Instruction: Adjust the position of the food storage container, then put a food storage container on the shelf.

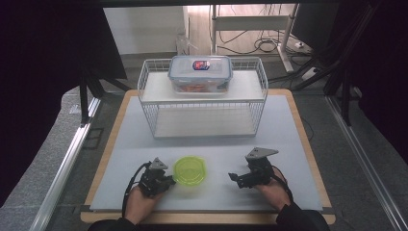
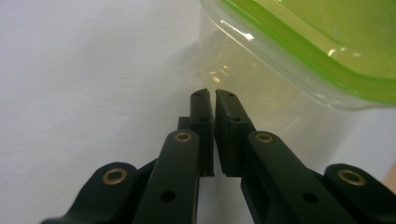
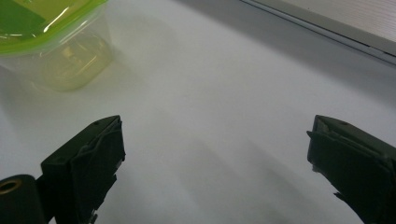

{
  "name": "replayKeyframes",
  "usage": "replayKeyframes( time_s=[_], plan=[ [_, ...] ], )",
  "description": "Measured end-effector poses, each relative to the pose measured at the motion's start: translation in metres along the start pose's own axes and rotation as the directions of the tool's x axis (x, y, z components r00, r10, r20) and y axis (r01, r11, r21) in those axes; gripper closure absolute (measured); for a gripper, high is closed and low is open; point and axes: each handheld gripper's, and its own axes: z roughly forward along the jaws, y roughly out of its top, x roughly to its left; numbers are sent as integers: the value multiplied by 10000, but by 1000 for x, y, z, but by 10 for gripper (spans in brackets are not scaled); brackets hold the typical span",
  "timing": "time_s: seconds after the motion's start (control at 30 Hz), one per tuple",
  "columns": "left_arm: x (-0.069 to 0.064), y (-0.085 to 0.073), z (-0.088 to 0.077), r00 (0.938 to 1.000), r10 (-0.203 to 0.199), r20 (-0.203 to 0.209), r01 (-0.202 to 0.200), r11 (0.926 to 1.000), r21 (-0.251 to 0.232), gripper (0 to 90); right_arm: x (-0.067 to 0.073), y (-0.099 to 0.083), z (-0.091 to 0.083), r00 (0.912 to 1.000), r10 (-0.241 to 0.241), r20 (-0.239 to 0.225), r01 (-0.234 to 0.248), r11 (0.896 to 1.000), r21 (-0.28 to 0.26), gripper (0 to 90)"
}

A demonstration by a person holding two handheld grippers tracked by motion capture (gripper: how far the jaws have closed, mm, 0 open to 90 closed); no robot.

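Approach step: the left gripper, jaws nearly closed on nothing, sits just beside the green-lidded container at the table's near edge, the right gripper wide apart nearby; next, likely a grasp needing 1 opened jaw pair.

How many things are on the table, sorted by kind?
Lidded containers: 2, a green-lidded tub and a clear box
Wire racks: 1
Hand-held grippers: 2, left gripper and right gripper
Total: 5
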Motion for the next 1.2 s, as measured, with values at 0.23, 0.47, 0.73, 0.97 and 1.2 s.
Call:
replayKeyframes(
  time_s=[0.23,0.47,0.73,0.97,1.2],
  plan=[
    [-19,6,9,9978,621,229,-624,9980,111,844,0,0,0,10000,6,-7,-6,10000,58,37],
    [-15,5,5,9973,738,-54,-737,9971,201,702,0,0,1,10000,22,-51,-22,10000,69,37],
    [-4,-8,-15,9904,1025,-924,-1060,9938,-347,241,1,0,0,9996,188,-194,-189,9998,-57,36],
    [2,-15,-25,9941,660,-862,-730,9941,-802,66,3,4,0,9975,671,-203,-675,9975,-212,0],
    [2,-24,-38,9932,628,-983,-766,9866,-1441,45,5,17,-3,9922,1033,-691,-1043,9945,-98,0]
  ],
)
